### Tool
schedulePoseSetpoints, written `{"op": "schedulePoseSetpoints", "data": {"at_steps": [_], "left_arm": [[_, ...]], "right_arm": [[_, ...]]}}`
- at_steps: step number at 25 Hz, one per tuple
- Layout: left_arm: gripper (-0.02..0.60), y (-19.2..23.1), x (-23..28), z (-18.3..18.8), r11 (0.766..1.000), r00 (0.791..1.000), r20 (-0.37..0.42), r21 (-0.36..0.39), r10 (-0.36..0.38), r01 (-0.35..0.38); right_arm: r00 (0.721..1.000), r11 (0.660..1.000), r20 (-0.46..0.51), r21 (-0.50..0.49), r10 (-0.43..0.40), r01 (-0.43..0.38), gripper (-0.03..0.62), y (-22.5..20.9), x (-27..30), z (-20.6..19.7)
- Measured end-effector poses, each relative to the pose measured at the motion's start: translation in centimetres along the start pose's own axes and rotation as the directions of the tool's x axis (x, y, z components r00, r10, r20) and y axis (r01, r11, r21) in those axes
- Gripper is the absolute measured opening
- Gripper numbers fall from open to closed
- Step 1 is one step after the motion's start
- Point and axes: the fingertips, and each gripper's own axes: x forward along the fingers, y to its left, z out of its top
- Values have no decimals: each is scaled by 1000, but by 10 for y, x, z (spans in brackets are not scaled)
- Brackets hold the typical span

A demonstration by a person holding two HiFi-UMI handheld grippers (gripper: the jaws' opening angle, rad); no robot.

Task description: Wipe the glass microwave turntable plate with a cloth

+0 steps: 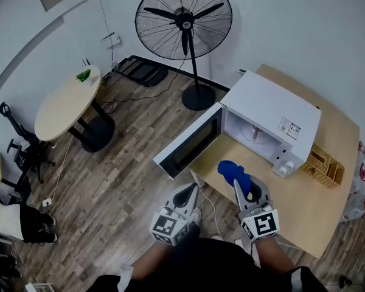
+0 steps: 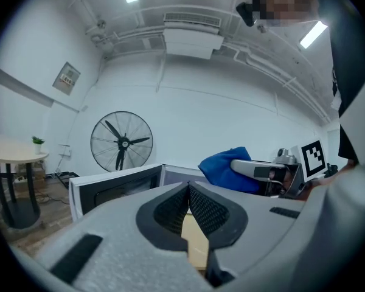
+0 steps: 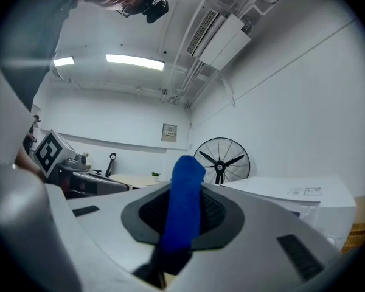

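A white microwave (image 1: 274, 117) stands on the wooden table (image 1: 304, 205) with its door (image 1: 188, 142) swung wide open toward me. The glass turntable plate (image 1: 255, 137) lies inside the cavity. My right gripper (image 1: 238, 184) is shut on a blue cloth (image 1: 234, 172), held over the table just in front of the microwave's opening; the cloth (image 3: 184, 205) stands up between the jaws in the right gripper view. My left gripper (image 1: 191, 193) hangs by the table's near corner, below the door, shut with nothing in it (image 2: 188, 202). The left gripper view also shows the blue cloth (image 2: 225, 166).
A wooden slotted box (image 1: 321, 163) sits on the table right of the microwave. A tall black pedestal fan (image 1: 184, 20) stands on the wood floor behind. A round table (image 1: 67, 102) with a small plant is at the left, and a white cable (image 1: 210, 212) runs along the table's near edge.
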Motion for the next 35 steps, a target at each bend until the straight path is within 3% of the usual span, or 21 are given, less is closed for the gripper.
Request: {"op": "schedulePoseSetpoints", "data": {"at_steps": [5, 11, 20, 27, 31, 35], "left_arm": [[2, 13, 46, 12, 990, 991, -6, 47, -131, 132], [2, 23, 88, 20, 956, 960, -27, 88, -277, 278], [2, 40, 131, 20, 917, 918, -28, 51, -395, 396], [2, 37, 150, 9, 901, 901, -49, 26, -432, 433], [2, 32, 161, -2, 906, 904, -74, 27, -420, 423], [2, 37, 171, -13, 920, 915, -105, 10, -390, 393]], "right_arm": [[996, 996, -1, -10, -94, 94, 60, -24, 27, 3], [978, 978, -21, -9, -208, 208, 60, -46, 49, 0], [925, 926, -56, 0, -377, 378, 60, -69, 67, -12], [907, 912, -103, -25, -409, 409, 60, -85, 69, -29], [904, 918, -165, -108, -394, 381, 60, -93, 72, -57], [902, 933, -239, -123, -358, 338, 60, -101, 75, -81]]}}
